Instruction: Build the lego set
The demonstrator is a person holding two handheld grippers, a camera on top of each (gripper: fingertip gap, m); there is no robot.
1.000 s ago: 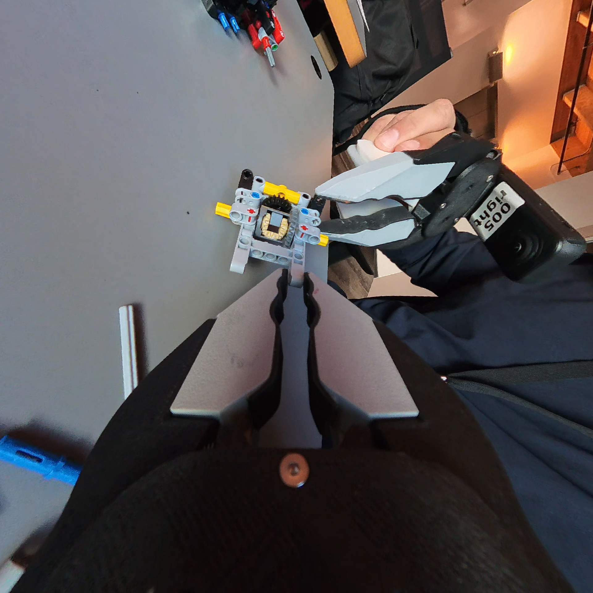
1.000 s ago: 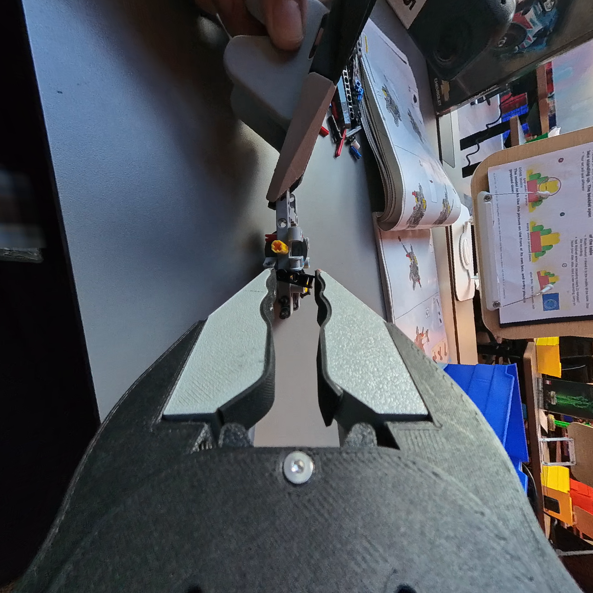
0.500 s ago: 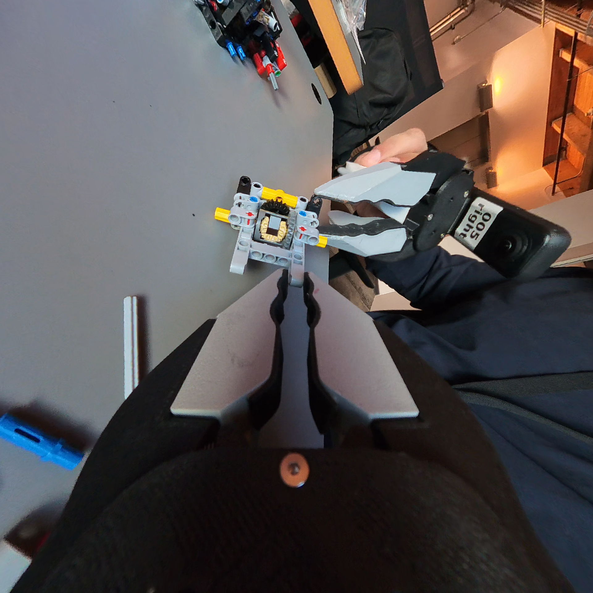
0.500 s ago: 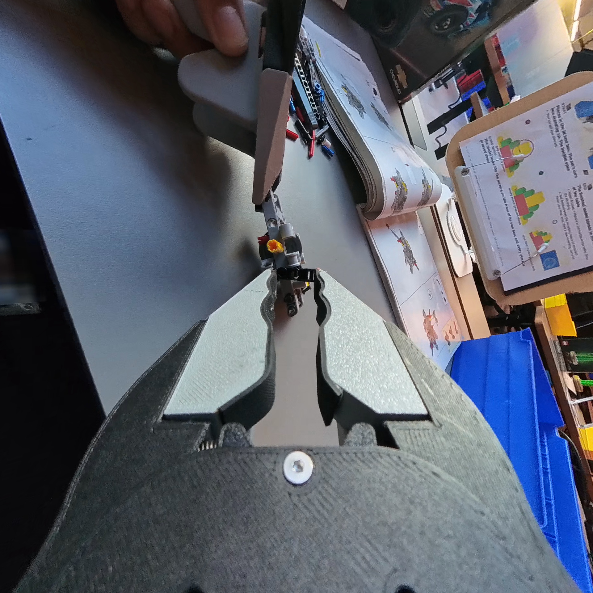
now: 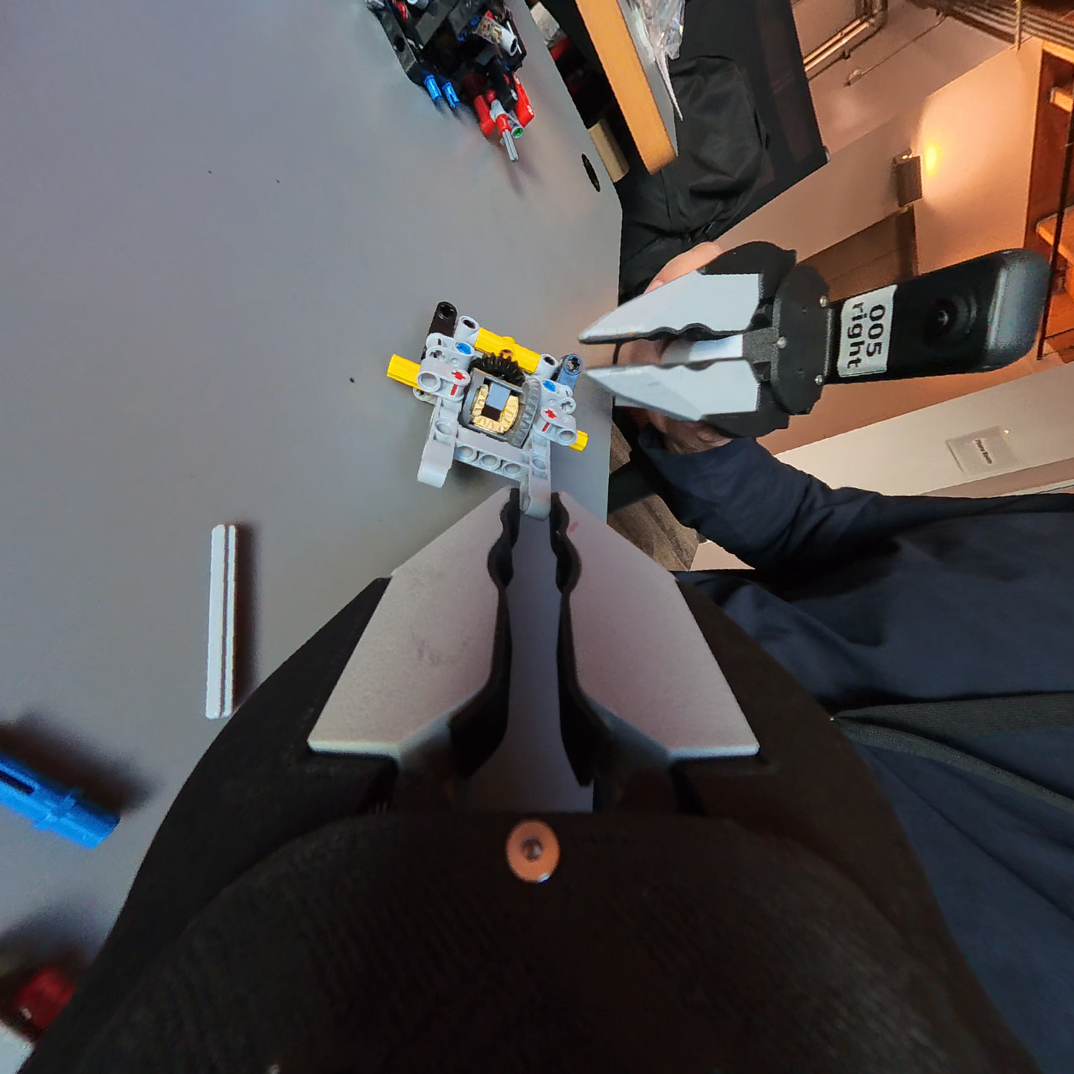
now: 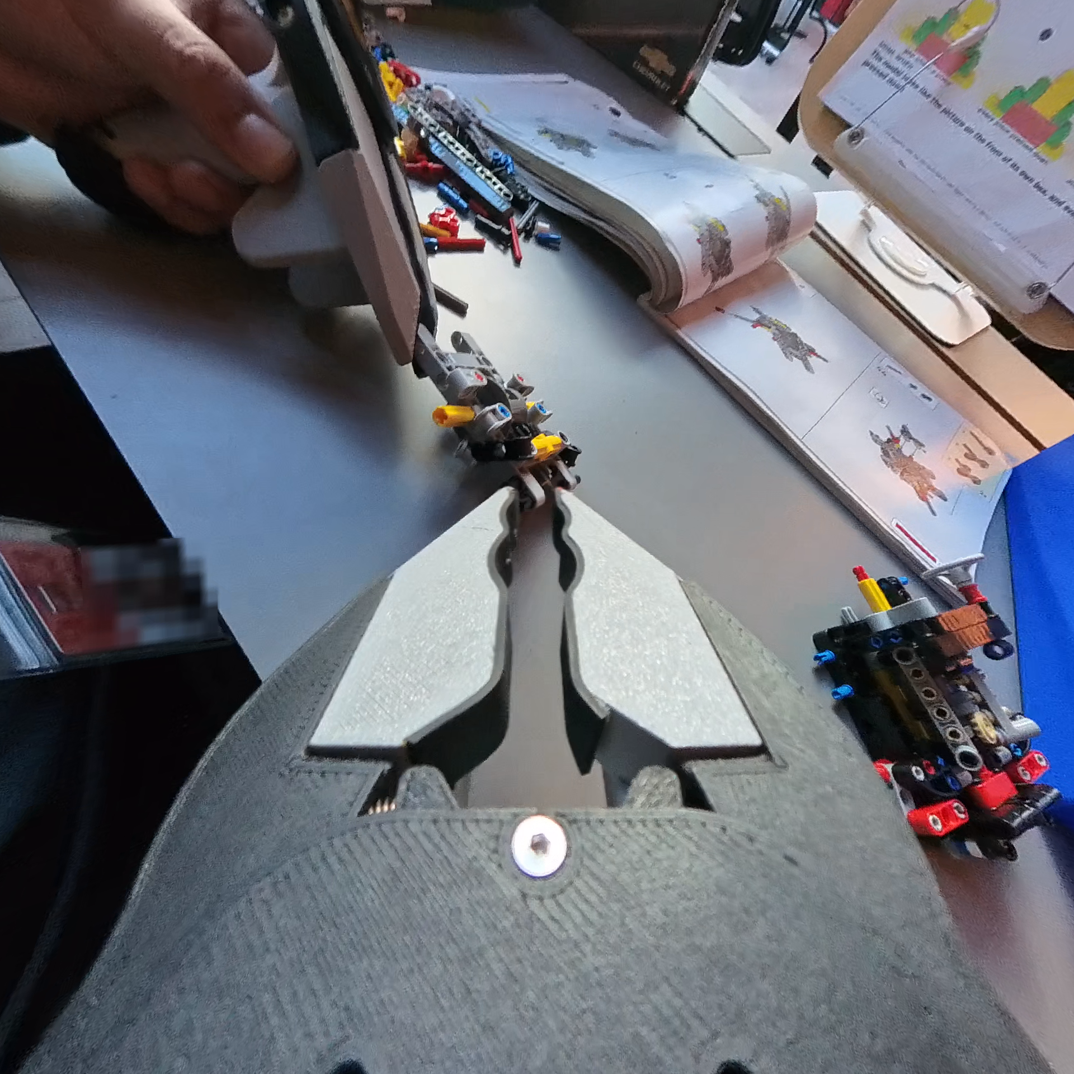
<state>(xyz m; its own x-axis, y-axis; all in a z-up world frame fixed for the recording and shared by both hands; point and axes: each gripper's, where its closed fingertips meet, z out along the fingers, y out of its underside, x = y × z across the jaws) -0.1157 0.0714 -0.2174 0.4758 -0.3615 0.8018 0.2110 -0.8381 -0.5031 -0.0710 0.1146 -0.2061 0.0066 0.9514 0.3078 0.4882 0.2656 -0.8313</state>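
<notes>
1. Grey bench (image 5: 174, 290) fills both views; an open instruction booklet (image 6: 668, 192) is laid along its far right side, with a heap of loose parts (image 6: 465, 174) beside it at the far end.
2. A small brick assembly (image 5: 494, 407) of light grey beams, yellow axles and a black gear is seen just above the bench, near its edge, between the two claws.
3. The left claw (image 5: 532, 500) is clenched on a grey beam at the near end of the assembly; both pads are pressed against it; a hand (image 6: 145, 116) is seen on this tool in the right wrist view.
4. The right claw (image 6: 533, 494) is narrowed about a dark grey end piece on the opposite side of the assembly and appears to be clenched on it.
5. A loose grey axle (image 5: 222, 622) and a blue piece (image 5: 52, 802) are lying on the bench, left of the left claw.
6. A larger black and red model (image 6: 941, 715) is standing on the bench, right of the right claw, well apart from the assembly.
</notes>
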